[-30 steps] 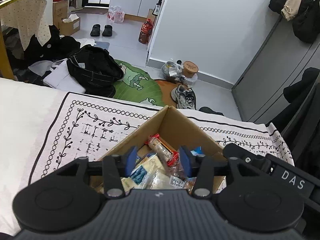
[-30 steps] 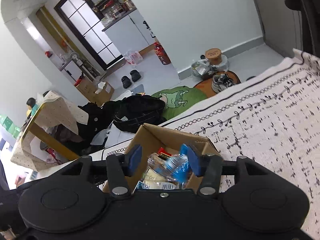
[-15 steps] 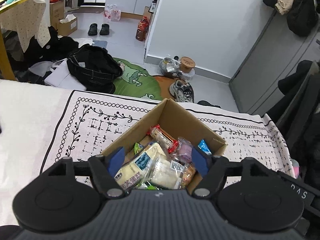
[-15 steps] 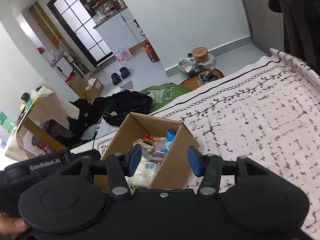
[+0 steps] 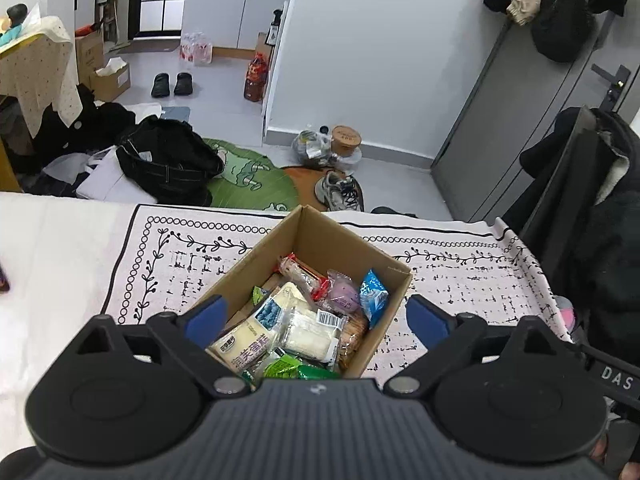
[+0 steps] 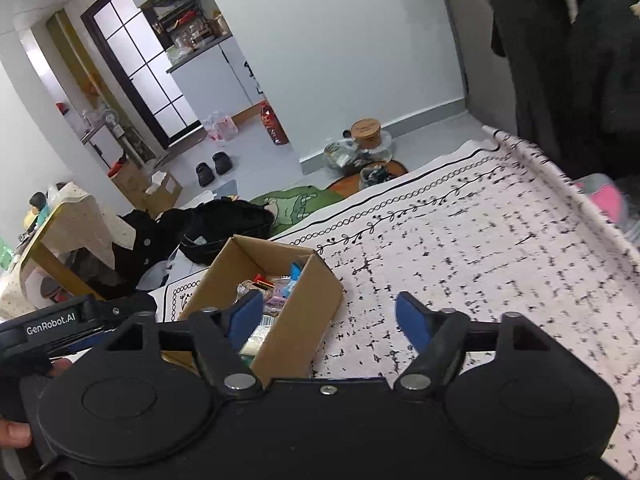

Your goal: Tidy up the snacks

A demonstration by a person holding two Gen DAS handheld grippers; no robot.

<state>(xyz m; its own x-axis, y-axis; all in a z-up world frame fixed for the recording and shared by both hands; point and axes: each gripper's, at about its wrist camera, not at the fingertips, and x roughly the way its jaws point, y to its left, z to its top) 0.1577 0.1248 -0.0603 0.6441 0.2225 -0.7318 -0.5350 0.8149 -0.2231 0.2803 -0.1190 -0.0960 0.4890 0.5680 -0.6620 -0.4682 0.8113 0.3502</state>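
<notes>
An open cardboard box (image 5: 332,242) stands on the patterned cloth (image 5: 168,256). It is full of snack packets: a white packet with blue print (image 5: 256,336), a red wrapped bar (image 5: 298,270), a purple sweet (image 5: 342,292), a blue packet (image 5: 374,296) and green packets (image 5: 296,368). My left gripper (image 5: 316,316) is wide open and empty above the box's near end. In the right wrist view the box (image 6: 304,304) sits left of centre. My right gripper (image 6: 330,316) is open and empty, over the box's right wall and the cloth (image 6: 480,248).
The table's far edge drops to a floor with a black bag (image 5: 168,160), a green mat (image 5: 256,180), shoes (image 5: 340,192) and jars (image 5: 346,140). Dark coats (image 5: 600,216) hang at the right. The left gripper's body (image 6: 52,324) shows left in the right wrist view.
Both grippers have pulled back and up from inside the box and opened wider. The right gripper has swung to the right, over the box's side and the cloth.
</notes>
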